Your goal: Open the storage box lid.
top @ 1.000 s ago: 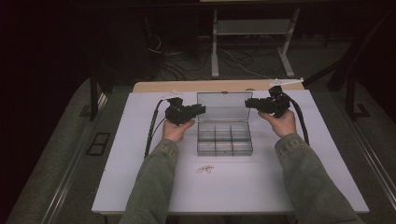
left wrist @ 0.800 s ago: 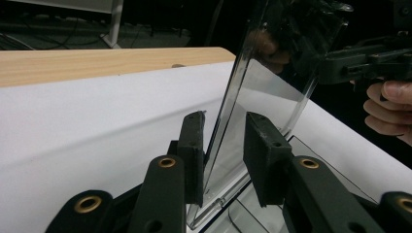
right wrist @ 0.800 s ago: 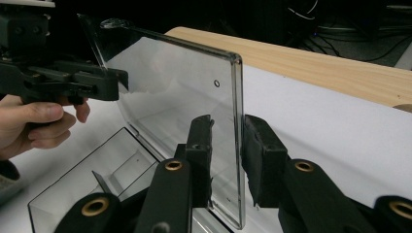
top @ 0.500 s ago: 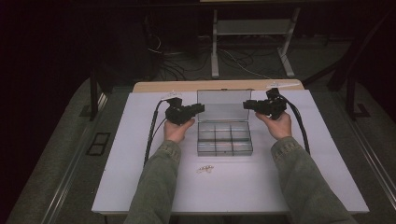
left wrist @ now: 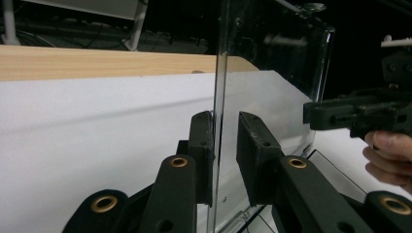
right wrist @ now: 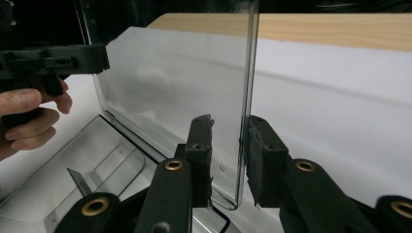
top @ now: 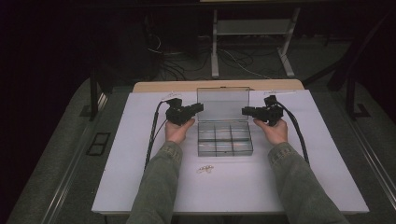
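A clear plastic compartment box lies in the middle of the white table, its lid standing upright at the back. My left gripper reaches in from the left and straddles the lid's left edge. Its jaws have just been closing; one pad lies against the plastic, the other stands a little off. My right gripper straddles the lid's right edge. One of its pads touches the plastic and a gap shows at the other. Both grippers are open around the lid.
A few small pale parts lie on the white tabletop in front of the box. A wooden strip runs along the far edge. Black cables trail from the grippers over the table. Beyond it is a dark floor with stands and wires.
My right gripper has come down a little along the lid's right edge. The left hand has stayed where it was, and the lid still stands upright.
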{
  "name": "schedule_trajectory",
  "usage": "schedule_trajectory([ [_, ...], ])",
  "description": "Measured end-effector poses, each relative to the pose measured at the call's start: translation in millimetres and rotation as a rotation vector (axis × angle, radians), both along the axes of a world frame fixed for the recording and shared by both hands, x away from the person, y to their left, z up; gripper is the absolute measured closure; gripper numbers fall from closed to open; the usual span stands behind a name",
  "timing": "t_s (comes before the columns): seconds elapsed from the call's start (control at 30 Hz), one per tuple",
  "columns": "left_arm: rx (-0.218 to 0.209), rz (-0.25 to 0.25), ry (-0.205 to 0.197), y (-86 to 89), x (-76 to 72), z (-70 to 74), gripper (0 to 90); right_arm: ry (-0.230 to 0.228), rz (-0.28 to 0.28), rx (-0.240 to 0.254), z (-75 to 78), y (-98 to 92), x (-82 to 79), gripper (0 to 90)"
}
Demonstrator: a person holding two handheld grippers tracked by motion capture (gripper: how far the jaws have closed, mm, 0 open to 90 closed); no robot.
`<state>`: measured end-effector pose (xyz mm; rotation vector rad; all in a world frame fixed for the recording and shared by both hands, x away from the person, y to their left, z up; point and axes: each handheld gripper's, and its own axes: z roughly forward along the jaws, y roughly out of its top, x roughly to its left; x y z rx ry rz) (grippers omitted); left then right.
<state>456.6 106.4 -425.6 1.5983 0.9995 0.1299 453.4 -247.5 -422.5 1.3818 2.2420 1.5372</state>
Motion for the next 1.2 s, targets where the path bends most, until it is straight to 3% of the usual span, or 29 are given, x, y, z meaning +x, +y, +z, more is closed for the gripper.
schedule_trajectory([
  [0.13, -0.016, 0.007, 0.01, 0.5, 2.7, -3.9, 75.2, -0.009, -0.017, -0.027, -1.5, 2.6, -0.5, 73.8],
  [0.23, -0.022, 0.005, 0.01, 0.9, 3.4, -5.1, 75.0, -0.004, -0.012, -0.009, -3.1, 1.0, 0.8, 74.6],
  [0.5, 0.024, -0.026, 0.054, -3.5, 1.4, -13.2, 69.6, 0.012, -0.022, 0.002, -3.8, 0.6, 1.4, 75.0],
  [0.63, 0.01, -0.03, 0.082, -3.7, -0.9, -19.7, 67.9, 0.015, -0.026, 0.001, -4.0, 0.8, 2.0, 74.8],
  [0.93, -0.008, -0.033, 0.098, -3.4, -2.6, -25.4, 68.6, 0.036, -0.042, 0.011, -5.7, 0.8, 2.2, 73.7],
  [1.2, -0.015, -0.02, 0.121, -3.3, -0.8, -28.7, 66.0, 0.063, -0.044, -0.014, -9.7, 2.1, 2.7, 69.7],
])
